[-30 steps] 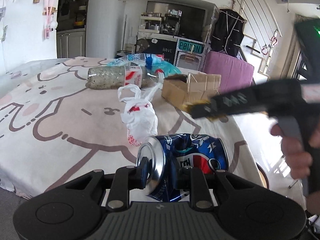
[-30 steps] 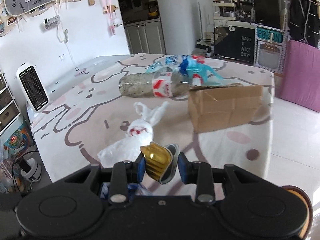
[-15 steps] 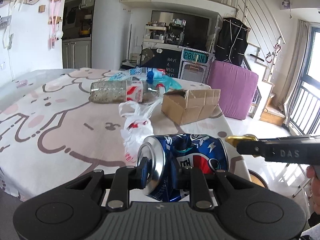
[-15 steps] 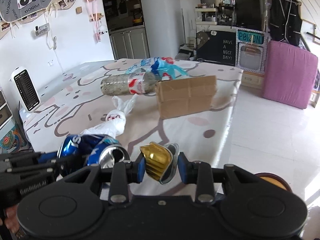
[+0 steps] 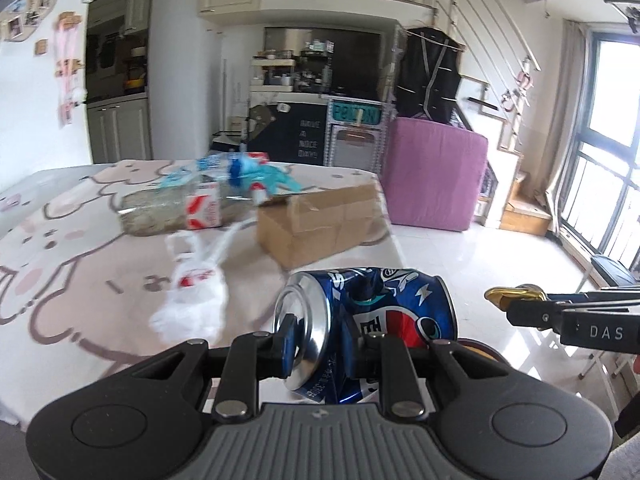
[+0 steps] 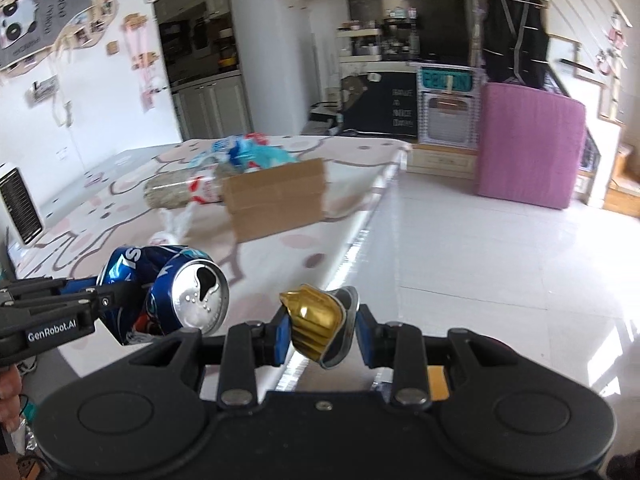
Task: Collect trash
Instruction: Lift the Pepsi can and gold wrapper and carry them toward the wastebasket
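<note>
the left gripper (image 5: pixel 318 346) is clamped on a crushed blue soda can (image 5: pixel 372 312); the can sits crosswise between the pads, its silver top facing left of the claw and its dented body extending to the right. the right gripper (image 6: pixel 320 330) is clamped on a gold coffee capsule (image 6: pixel 316 320), held between the blue pads with its ribbed dome toward the left pad and its silver rim toward the right pad. in the right wrist view the left gripper and its can appear low on the left, beside the capsule but apart from it.

ahead and left of both claws lies a table covered with a cartoon-print cloth (image 5: pixel 60 280). on it, beyond the can: a knotted white plastic bag (image 5: pixel 192 292), a cardboard box (image 5: pixel 320 220), a clear plastic bottle (image 5: pixel 172 208) lying on its side, and blue wrappers (image 5: pixel 248 172) behind the bottle. right of the table is white tiled floor (image 6: pixel 500 248) and a purple cushion block (image 5: pixel 436 176).

the can is dented at mid-body, with a pull-tab opening visible in its top. the capsule is shiny and its rim is bent.
</note>
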The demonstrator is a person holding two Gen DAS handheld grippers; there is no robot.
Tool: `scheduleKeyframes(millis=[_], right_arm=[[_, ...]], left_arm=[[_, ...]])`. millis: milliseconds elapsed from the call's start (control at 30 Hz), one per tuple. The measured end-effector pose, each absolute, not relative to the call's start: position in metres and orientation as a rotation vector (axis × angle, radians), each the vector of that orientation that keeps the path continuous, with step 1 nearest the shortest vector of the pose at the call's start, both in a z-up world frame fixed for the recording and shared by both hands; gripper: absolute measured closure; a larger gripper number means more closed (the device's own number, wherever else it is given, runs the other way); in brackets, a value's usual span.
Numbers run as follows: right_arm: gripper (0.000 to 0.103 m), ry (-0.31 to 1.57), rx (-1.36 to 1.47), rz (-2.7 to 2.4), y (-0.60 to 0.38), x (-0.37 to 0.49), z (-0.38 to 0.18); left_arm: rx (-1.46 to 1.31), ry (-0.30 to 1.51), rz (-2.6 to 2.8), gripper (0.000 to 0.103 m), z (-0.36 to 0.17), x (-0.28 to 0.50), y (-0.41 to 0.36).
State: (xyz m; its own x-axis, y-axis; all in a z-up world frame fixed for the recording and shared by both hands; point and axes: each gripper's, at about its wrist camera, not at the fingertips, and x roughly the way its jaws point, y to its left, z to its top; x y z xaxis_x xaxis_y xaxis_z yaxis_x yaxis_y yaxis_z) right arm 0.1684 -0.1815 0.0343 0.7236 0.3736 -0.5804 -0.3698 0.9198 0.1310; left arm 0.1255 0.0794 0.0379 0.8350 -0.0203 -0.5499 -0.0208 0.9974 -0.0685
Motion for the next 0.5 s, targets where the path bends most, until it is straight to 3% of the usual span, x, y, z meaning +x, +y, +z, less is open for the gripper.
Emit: scheduleKeyframes(millis=[500], right_arm=[[0.069, 0.681, 0.073, 0.214, -0.292, 0.174, 0.006]], left_arm=[[-0.015, 0.647, -0.157, 0.079, 0.014, 0.171, -0.021]])
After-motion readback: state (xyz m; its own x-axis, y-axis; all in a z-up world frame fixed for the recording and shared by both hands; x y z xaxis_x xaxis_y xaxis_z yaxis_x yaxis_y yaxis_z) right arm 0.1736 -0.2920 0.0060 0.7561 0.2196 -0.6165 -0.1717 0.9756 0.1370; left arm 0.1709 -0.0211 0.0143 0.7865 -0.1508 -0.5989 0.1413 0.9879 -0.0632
